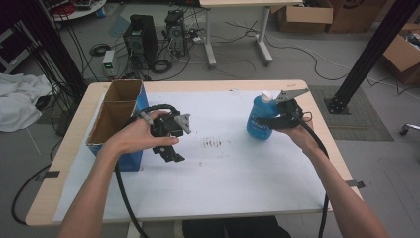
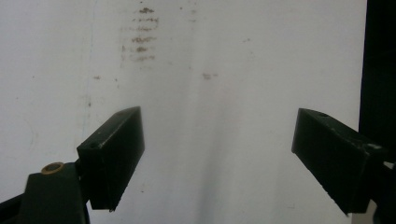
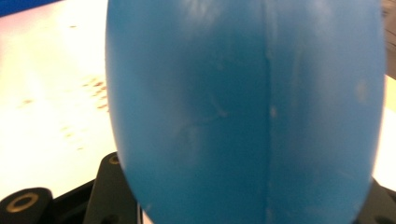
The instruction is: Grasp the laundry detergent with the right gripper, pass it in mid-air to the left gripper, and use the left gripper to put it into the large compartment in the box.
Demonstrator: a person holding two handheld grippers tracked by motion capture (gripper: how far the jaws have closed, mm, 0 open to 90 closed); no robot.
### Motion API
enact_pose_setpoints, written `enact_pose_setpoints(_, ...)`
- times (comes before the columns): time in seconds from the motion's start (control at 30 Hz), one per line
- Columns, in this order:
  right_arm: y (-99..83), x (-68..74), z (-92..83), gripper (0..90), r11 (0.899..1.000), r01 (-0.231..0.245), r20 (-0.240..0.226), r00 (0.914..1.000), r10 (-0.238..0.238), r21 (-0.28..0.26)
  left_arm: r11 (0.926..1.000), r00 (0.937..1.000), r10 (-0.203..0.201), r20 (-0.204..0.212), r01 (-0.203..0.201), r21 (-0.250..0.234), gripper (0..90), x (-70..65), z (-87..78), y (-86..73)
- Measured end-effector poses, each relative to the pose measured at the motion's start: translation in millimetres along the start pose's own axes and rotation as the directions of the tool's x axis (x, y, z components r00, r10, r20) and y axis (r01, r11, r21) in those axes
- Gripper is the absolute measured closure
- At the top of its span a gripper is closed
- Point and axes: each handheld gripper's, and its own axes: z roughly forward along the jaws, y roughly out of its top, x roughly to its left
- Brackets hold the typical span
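White sheeting covers most of the wooden surface (image 1: 69, 148), leaving the pale wood bare along the left and far edges. A patch of brownish smudges (image 1: 213, 143) marks the sheet near its middle; the same marks appear at the top of the left gripper view (image 2: 140, 39) and at the left of the right gripper view.

An open cardboard box (image 1: 119, 116) with blue outer sides stands at the left edge of the surface, upright, its brown interior divided into two compartments.

A blue bottle (image 1: 259, 120) with a pale cap sits toward the right side of the surface, upright or nearly so. Whether its base rests on the sheet cannot be told. In the right gripper view its blue wall (image 3: 243, 112) is pressed close against the camera, with a moulding seam running down it.

The right gripper (image 1: 277, 120), in the person's right hand (image 1: 297, 131), meets the bottle from its right side, and the jaws are clamped on the bottle body. Its grey plate points up and back above the bottle cap, and its cable trails down along the forearm.

The left gripper (image 1: 171, 153), in the person's left hand (image 1: 141, 138), is held over the sheet just beside the box. Its jaws stand wide apart with nothing between them; the left gripper view shows bare sheet in the gap (image 2: 217, 158). The two grippers are well apart, with the smudged patch between them.
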Motion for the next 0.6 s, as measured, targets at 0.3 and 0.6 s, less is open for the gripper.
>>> enact_pose_setpoints(0.3, 18.3, 26.3, -9.5, 45.8, 0.991, 0.135, -0.158, 0.9780, -0.136, -0.021, 0.9993, 1.0000, -0.002, 0.005, 0.002, -0.038, 17.7, 0.1, -6.3, 4.1)
enact_pose_setpoints(0.6, 31.1, 59.4, -2.1, 45.8, 0.962, 0.274, -0.310, 0.9135, -0.264, -0.012, 0.9937, 0.9994, 0.021, 0.026, -0.018, -0.110, 17.4, -3.4, -20.2, 19.8)
